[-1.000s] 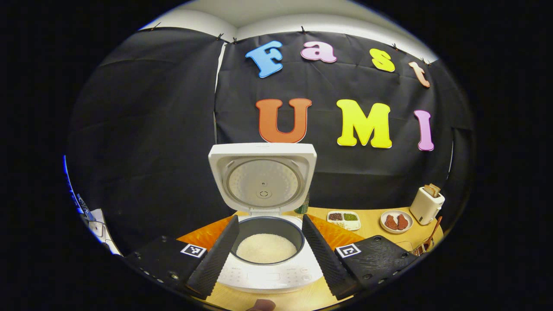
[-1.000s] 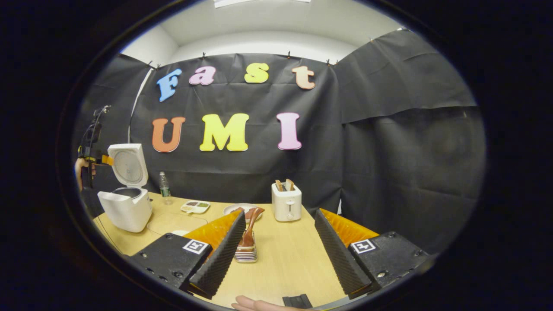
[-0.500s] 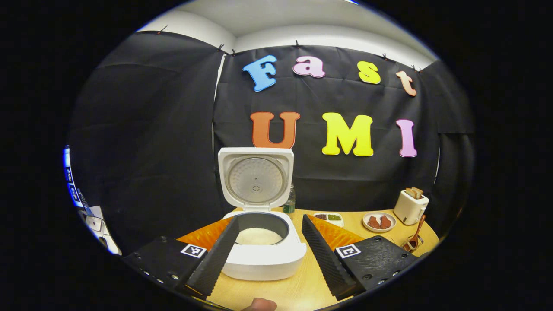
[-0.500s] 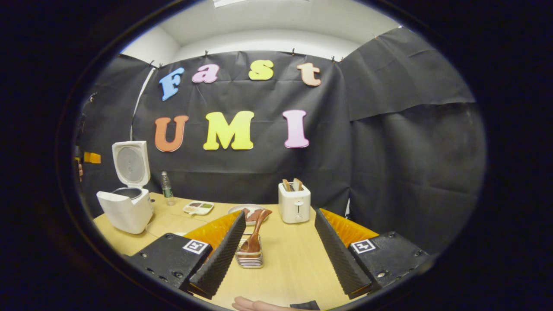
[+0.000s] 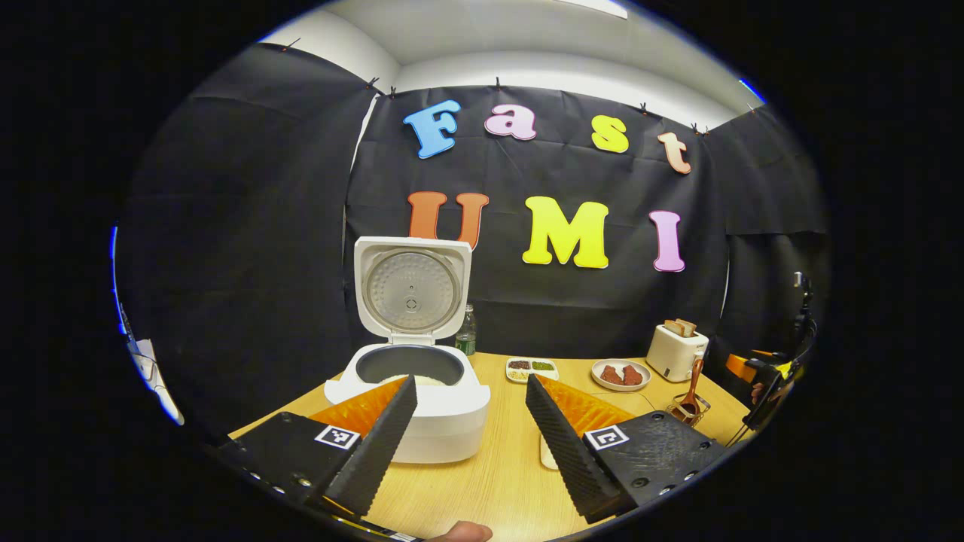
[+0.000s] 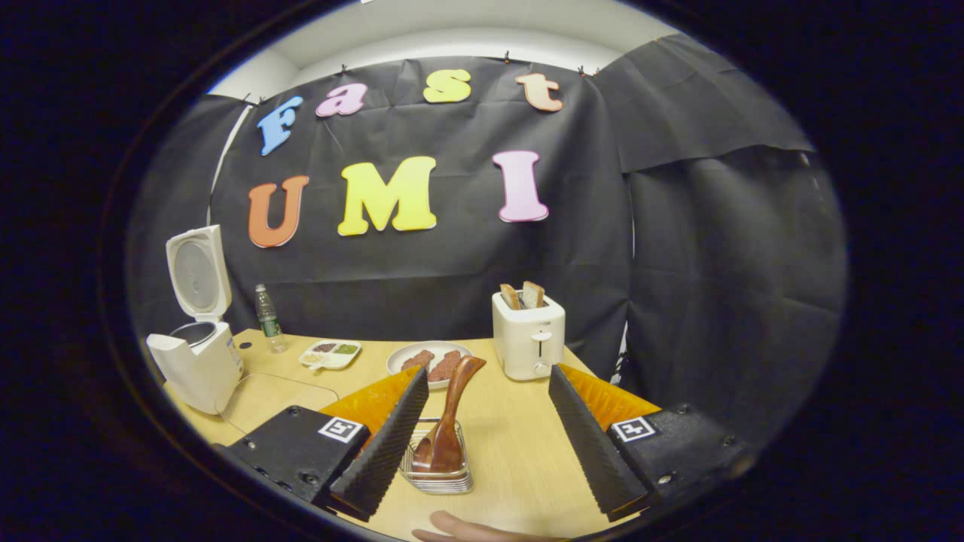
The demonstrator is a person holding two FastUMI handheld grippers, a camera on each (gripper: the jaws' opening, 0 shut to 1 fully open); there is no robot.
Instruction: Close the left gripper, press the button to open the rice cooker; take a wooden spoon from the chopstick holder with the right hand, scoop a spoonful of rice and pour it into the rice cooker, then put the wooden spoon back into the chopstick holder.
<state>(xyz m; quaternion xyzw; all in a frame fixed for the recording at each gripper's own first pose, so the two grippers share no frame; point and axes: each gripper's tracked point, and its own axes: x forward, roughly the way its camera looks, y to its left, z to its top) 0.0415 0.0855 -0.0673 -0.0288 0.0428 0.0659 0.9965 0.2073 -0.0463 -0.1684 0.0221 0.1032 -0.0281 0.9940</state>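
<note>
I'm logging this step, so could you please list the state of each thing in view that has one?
Rice cooker: lid up, rice in the pot.
Wooden spoon: standing tilted in the chopstick holder.
Toaster: two bread slices sticking out.
Plate: holds brown pieces.
Left gripper: open, holding nothing.
Right gripper: open, around the spoon, not touching.

Black cloth booth around a pale wooden table

Black cloth wall (image 6: 422,271) hangs in wrinkled panels behind and to both sides, pinned by small clips along its top edge; a narrow gap between two panels shows a pale strip in the left gripper view. Above it runs a white wall (image 5: 572,75) and a grey-white ceiling (image 6: 452,15), with a bright light panel (image 5: 599,6) at the top edge in the left gripper view. The table (image 6: 512,436) is light wood with a fine grain, evenly lit.
</note>
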